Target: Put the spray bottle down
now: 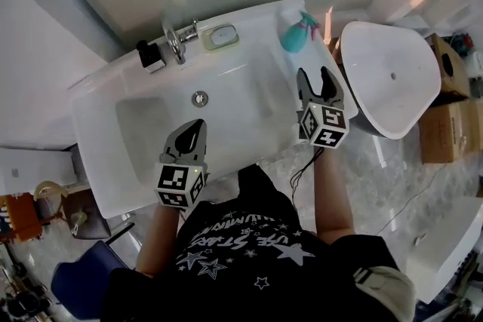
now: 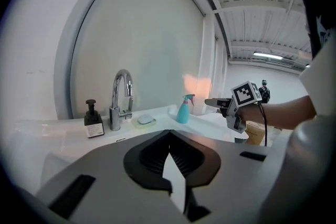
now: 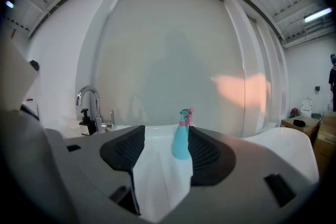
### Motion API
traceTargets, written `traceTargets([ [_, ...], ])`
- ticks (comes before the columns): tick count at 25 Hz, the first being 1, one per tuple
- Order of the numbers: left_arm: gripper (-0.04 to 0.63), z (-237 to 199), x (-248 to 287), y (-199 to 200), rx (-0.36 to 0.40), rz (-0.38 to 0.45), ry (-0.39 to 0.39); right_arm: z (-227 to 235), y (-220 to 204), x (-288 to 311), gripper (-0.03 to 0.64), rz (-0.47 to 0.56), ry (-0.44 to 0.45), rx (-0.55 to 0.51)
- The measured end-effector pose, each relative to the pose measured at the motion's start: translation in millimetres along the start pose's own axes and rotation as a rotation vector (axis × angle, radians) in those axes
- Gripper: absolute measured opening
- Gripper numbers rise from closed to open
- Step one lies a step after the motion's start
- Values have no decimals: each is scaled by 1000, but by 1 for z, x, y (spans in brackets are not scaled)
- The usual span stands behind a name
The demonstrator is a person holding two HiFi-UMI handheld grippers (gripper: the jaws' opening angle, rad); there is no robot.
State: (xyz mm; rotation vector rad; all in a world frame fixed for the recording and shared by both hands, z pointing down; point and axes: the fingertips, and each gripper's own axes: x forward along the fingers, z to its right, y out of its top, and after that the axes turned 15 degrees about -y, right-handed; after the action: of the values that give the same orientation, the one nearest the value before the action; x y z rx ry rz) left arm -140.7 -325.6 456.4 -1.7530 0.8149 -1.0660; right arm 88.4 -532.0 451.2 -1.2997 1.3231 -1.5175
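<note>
**Spray bottle standing on the sink, both grippers clear of it**

A teal spray bottle (image 1: 296,32) with a pink-and-teal trigger head stands upright on the far right corner of a white sink (image 1: 249,109), by the wall. Nothing touches it.

The right gripper (image 1: 313,73) hovers over the sink's right edge, nearer than the bottle and pointing at it. Its jaws are wide apart and hold nothing – in its own view the bottle shows beyond them, close to the right-hand jaw.

The left gripper (image 1: 201,122) is over the near side of the bowl, well apart from the bottle, with its jaw tips together and empty.

On the far rim – left of the bottle – are a pale soap dish (image 1: 220,35), a chrome tap (image 1: 175,41) and a dark soap dispenser (image 1: 151,55). To the right of the sink stands a white oval basin (image 1: 392,79), with cardboard boxes (image 1: 445,128) beyond.
</note>
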Motion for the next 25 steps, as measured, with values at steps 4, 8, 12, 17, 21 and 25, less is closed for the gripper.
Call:
traceTargets([
  [4, 15, 10, -49, -13, 27, 18, -45, -15, 5, -67, 239, 41, -46, 35],
  [8, 15, 18, -106, -30, 50, 27, -85, -37, -3, -138, 169, 46, -98, 60],
  [12, 15, 26, -165, -55, 46, 13, -124, -59, -26, -211, 86, 7, -155, 79],
  [17, 15, 34, -207, -82, 51, -22, -176, -78, -55, -282, 14, -54, -205, 65],
  [21, 15, 45, -219, -93, 43, -21, -194, -77, -63, -319, 12, -68, -216, 68],
  [25, 15, 70, -221, -95, 59, -14, -223, -70, -61, -336, 12, -68, -210, 49],
])
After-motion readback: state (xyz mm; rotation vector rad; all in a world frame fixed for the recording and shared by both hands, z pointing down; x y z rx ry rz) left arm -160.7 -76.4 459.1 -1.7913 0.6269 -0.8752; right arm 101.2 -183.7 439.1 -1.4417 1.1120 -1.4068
